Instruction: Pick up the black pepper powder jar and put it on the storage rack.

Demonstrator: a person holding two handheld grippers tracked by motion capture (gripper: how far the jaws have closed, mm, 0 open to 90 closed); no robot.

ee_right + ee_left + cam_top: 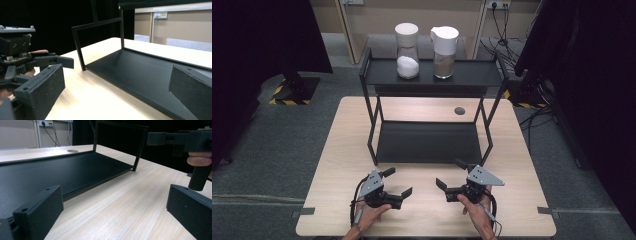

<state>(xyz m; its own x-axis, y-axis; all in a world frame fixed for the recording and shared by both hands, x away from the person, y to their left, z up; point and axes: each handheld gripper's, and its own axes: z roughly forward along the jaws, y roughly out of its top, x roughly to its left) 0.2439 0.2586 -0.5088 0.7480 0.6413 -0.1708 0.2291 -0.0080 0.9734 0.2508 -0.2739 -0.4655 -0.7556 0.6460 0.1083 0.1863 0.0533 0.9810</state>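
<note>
We see the table (pixel 427 210) evenly lit from above, soft shadows, dark surroundings, and near jaws slightly blurred.

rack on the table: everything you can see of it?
The rack is a black two-tier frame, metal by its look, with thin square legs and two flat matte shelves. It stands upright at the table's far middle. The lower shelf is bare; the upper one bears two lidded jars side by side. Both tools sit short of it, apart.

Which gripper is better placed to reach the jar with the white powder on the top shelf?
Probably the left gripper. The jar with white powder stands left of the brown-filled jar on the shelf, on the left gripper's side. Both grippers rest open and empty, similarly far.
</note>
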